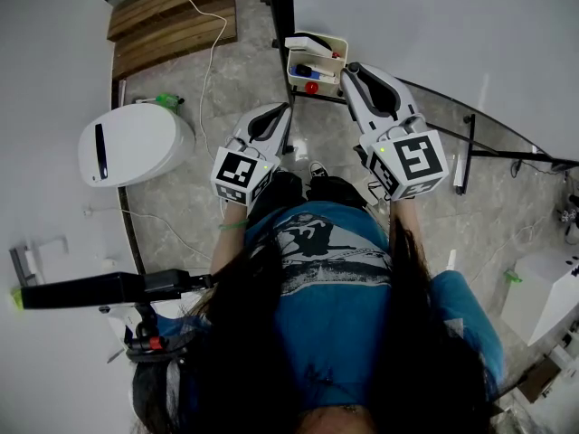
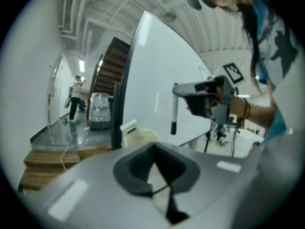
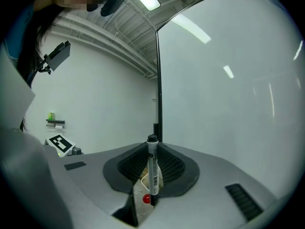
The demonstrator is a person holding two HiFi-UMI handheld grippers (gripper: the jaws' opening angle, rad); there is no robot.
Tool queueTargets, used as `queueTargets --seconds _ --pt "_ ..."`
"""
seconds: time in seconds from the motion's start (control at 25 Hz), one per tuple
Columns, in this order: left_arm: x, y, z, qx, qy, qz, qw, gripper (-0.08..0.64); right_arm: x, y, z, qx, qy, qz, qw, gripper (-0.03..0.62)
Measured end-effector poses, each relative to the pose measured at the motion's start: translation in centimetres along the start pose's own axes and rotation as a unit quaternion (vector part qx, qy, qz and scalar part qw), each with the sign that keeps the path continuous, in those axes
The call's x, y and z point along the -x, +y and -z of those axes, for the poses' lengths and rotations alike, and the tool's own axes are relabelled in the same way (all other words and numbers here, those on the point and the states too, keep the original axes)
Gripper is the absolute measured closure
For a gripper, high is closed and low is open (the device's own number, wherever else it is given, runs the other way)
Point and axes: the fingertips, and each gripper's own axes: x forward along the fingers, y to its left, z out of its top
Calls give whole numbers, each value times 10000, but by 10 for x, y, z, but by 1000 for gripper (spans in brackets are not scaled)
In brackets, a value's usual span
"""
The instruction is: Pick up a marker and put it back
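Note:
My right gripper (image 3: 150, 178) is shut on a black-capped marker (image 3: 152, 168), which stands upright between its pads, cap up. In the left gripper view the same marker (image 2: 174, 112) hangs from the right gripper (image 2: 209, 99) in front of the whiteboard (image 2: 157, 80). In the head view the right gripper (image 1: 351, 70) points at the cream marker tray (image 1: 336, 54), just right of it. The tray holds markers and a red round piece (image 1: 310, 87). My left gripper (image 1: 279, 116) is lower and to the left, with its jaws together and nothing in them.
The whiteboard (image 1: 434, 25) stands on a black frame with feet (image 1: 461, 156) on the tiled floor. A white rounded machine (image 1: 131, 143) sits at left, wooden steps (image 1: 172, 12) beyond it, with a white cable (image 1: 210, 52) across the floor. A person stands far down the corridor (image 2: 75, 99).

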Motion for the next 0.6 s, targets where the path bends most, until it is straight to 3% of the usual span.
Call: queueTargets --seconds 0.36,0.6 --pt "8 11 7 115 37 -117 9999 557 -39 -3 16 539 294 -198 9979 523" --pt "11 11 10 -399 187 -168 9989 557 -88 4 62 1217 998 -496 9863 523"
